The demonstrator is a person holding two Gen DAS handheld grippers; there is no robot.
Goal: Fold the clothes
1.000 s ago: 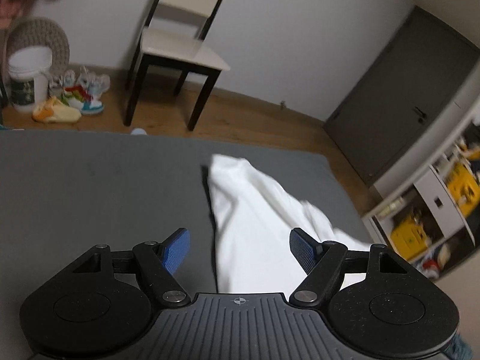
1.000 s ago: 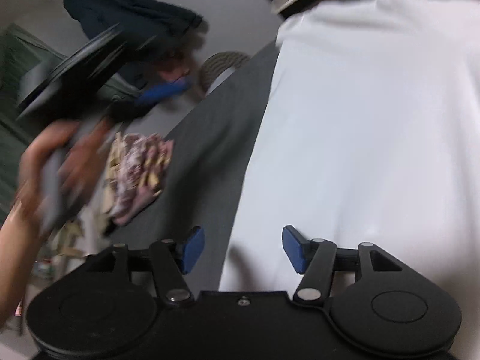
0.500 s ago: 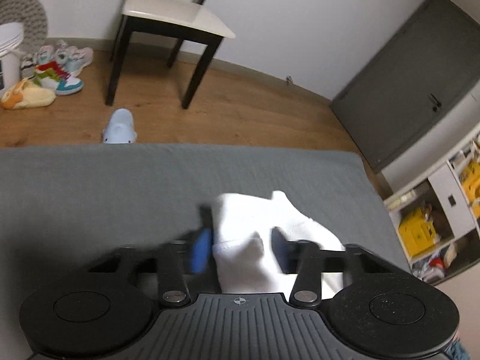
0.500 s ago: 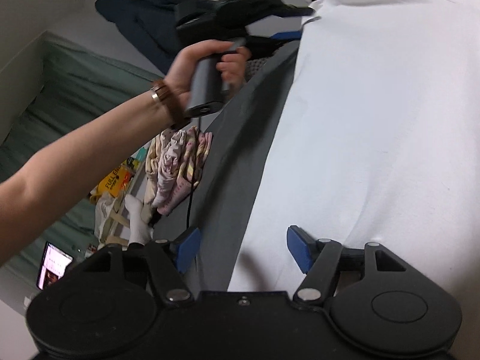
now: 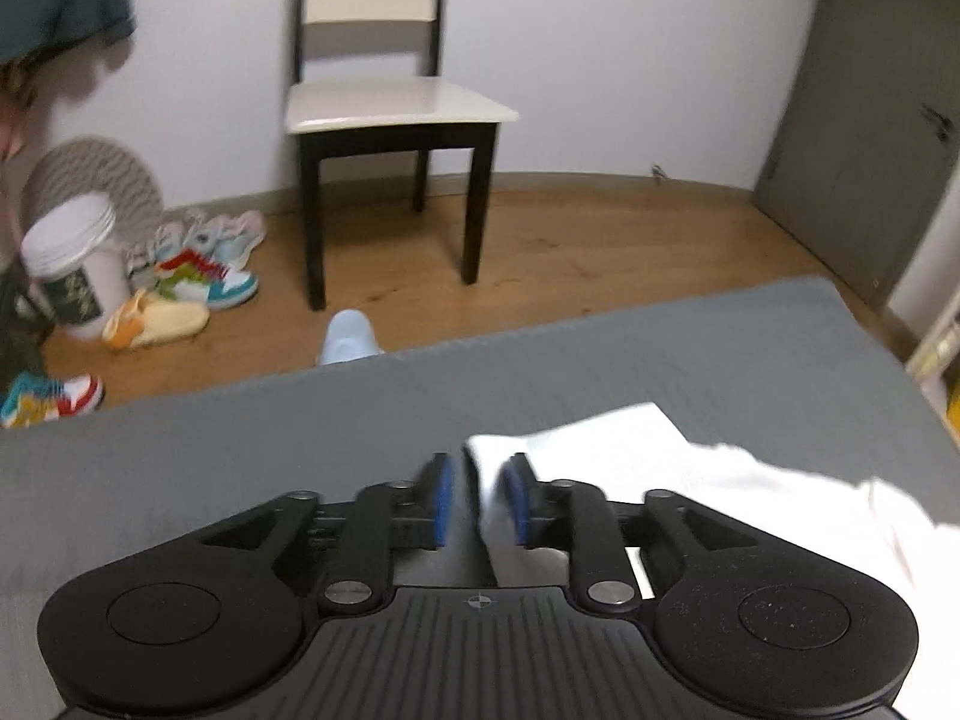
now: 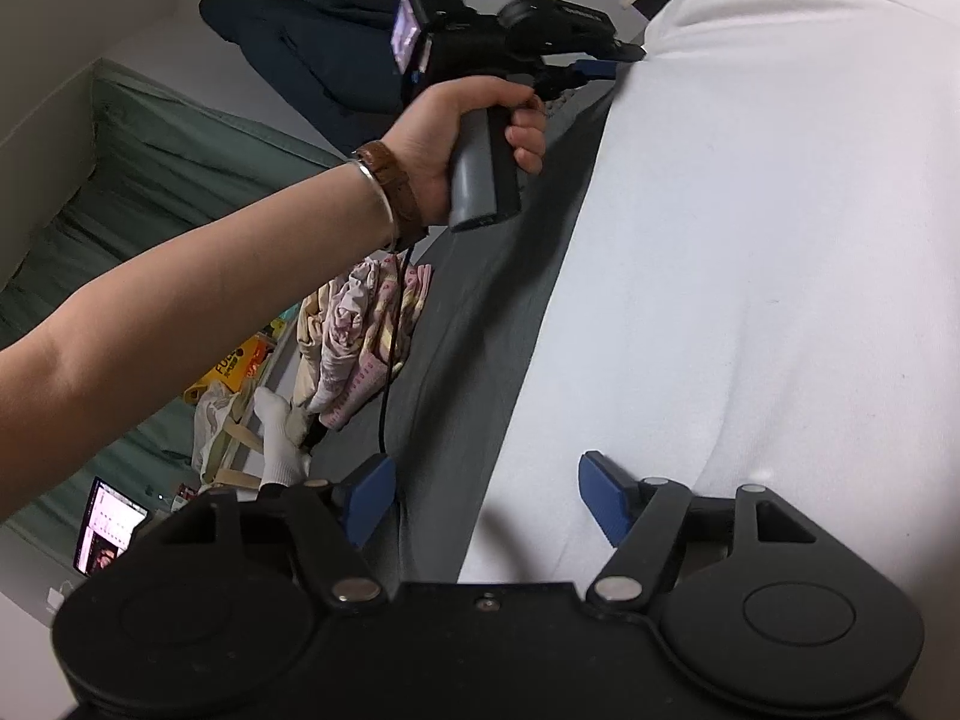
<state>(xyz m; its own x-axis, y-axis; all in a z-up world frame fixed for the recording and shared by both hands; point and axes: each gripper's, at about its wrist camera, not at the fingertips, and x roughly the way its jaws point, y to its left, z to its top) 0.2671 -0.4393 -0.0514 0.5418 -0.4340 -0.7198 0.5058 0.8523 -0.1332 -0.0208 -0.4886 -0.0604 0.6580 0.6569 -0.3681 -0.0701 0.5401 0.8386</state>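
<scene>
A white garment (image 6: 750,240) lies spread on the grey bed surface (image 6: 480,312). In the left wrist view its near corner (image 5: 600,438) sits between the blue pads of my left gripper (image 5: 478,498), which is shut on that edge. The right wrist view shows the same left gripper (image 6: 600,67) held by a hand (image 6: 456,120) at the garment's far corner. My right gripper (image 6: 489,501) is open low over the garment's left edge. One finger is over grey surface, the other over white cloth, and nothing is held.
A dark-legged chair (image 5: 384,114), shoes (image 5: 198,276), a white bucket (image 5: 72,264) and a pale slipper (image 5: 348,342) stand on the wooden floor beyond the bed. A floral clothes pile (image 6: 360,330) lies at the bed's left edge. A grey door (image 5: 870,120) is at right.
My left gripper went from wide open to shut on the white garment's corner, and its view swung toward the chair. The right gripper stayed open and moved little.
</scene>
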